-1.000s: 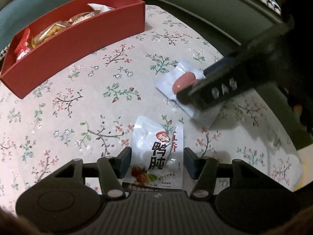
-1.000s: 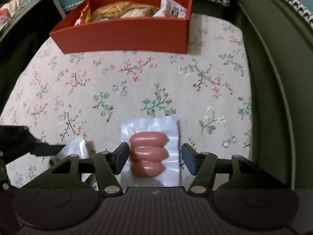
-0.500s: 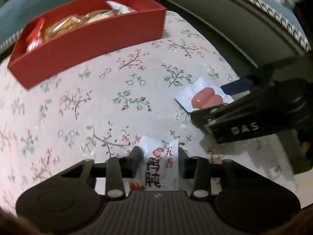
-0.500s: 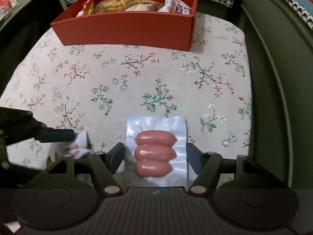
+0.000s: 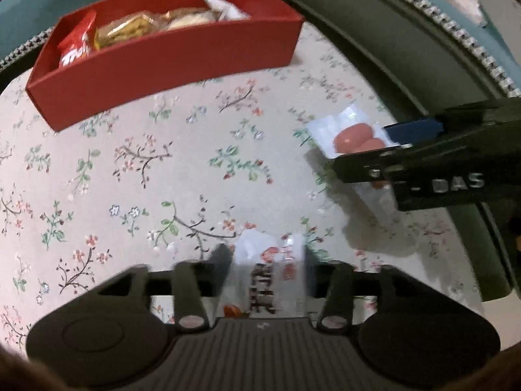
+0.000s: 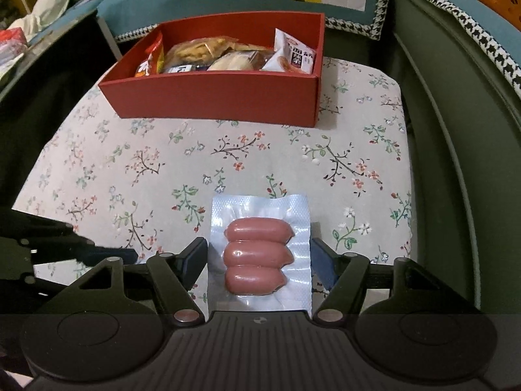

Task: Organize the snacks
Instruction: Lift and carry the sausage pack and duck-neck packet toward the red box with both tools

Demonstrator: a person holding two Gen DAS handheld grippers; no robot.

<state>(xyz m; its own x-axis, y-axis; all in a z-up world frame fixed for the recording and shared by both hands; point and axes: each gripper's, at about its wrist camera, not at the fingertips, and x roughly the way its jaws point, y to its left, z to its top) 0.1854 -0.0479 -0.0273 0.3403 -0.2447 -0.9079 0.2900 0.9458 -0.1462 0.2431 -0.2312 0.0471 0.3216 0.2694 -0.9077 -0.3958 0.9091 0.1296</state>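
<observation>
Left wrist view: left gripper point(image 5: 265, 265) clamped on a white snack pouch point(image 5: 270, 273) with red and black print, fingers point(image 5: 218, 260) pressed against both sides, pouch down at 6 o'clock. Bit blurry here. Red box point(image 5: 169, 62) up at 11 o'clock on the floral counter point(image 5: 136, 176), packed with a red packet point(image 5: 76, 49) and clear-wrapped cookies point(image 5: 130, 29). Right gripper point(image 5: 403, 150) over at 3 o'clock, around the sausage pack point(image 5: 351, 133).

Right wrist view: three pink sausages in a clear vacuum pack point(image 6: 259, 255) sitting at 6 o'clock between the right gripper's point(image 6: 259, 257) fingers point(image 6: 193, 255); touching or squeezing the edges, can't tell. Red box point(image 6: 215, 97) at 12 o'clock, several packets inside. Left gripper point(image 6: 107, 255) poking in at 9 o'clock.
</observation>
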